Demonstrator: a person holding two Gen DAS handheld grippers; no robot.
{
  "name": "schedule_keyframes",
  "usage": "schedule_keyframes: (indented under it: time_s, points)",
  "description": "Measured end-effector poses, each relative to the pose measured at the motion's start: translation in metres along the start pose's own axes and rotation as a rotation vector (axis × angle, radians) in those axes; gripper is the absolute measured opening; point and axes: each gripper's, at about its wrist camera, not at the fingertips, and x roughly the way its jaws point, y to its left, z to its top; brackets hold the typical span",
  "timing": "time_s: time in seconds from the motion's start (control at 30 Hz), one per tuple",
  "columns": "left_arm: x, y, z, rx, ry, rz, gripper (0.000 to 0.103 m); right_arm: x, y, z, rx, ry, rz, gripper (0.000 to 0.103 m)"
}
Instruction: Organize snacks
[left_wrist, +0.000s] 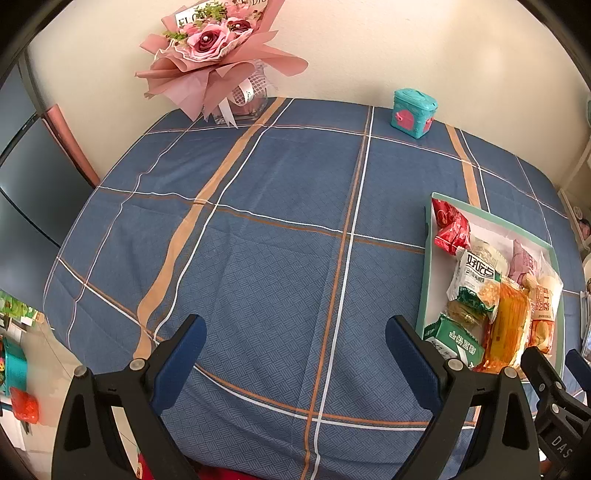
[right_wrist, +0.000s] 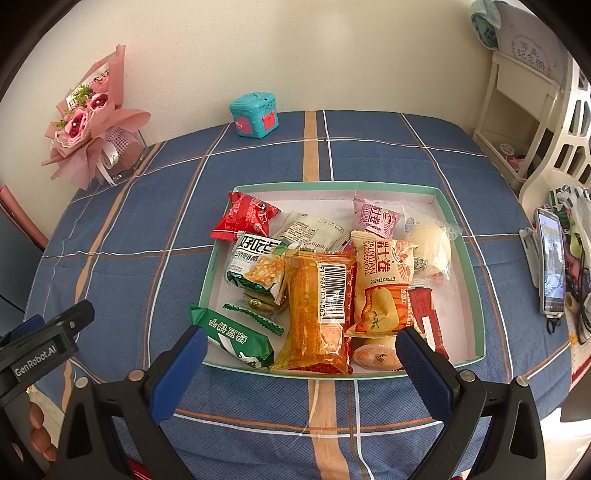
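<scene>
A shallow teal-rimmed box (right_wrist: 332, 185) sits on the blue plaid tablecloth, filled with several snack packets. Among them are an orange packet with a barcode (right_wrist: 314, 306), a green packet (right_wrist: 236, 338) at the near left corner, a red packet (right_wrist: 247, 214) and a yellow Swiss-roll packet (right_wrist: 384, 288). My right gripper (right_wrist: 301, 339) is open just above the box's near edge, its fingers on either side of the orange packet and holding nothing. My left gripper (left_wrist: 295, 328) is open over bare cloth, left of the box (left_wrist: 428, 254).
A pink bouquet in a glass vase (right_wrist: 92, 122) stands at the back left and a teal toy box (right_wrist: 255, 114) at the back by the wall. A phone on a stand (right_wrist: 552, 262) and a white shelf (right_wrist: 517, 110) lie to the right. The table's left edge (left_wrist: 59, 280) drops off.
</scene>
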Motion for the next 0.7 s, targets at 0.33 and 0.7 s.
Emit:
schedule_keyframes:
  time_s: [0.33, 0.7]
  points:
    - [-0.0002, 0.0003, 0.0004, 0.000, 0.000, 0.000, 0.098, 0.0008, 0.0002, 0.0002, -0.004, 0.003, 0.002, 0.103]
    - [-0.0049, -0.0007, 0.0009, 0.004, -0.019, -0.006, 0.098, 0.0008, 0.0010, -0.0001, -0.003, 0.003, 0.001, 0.103]
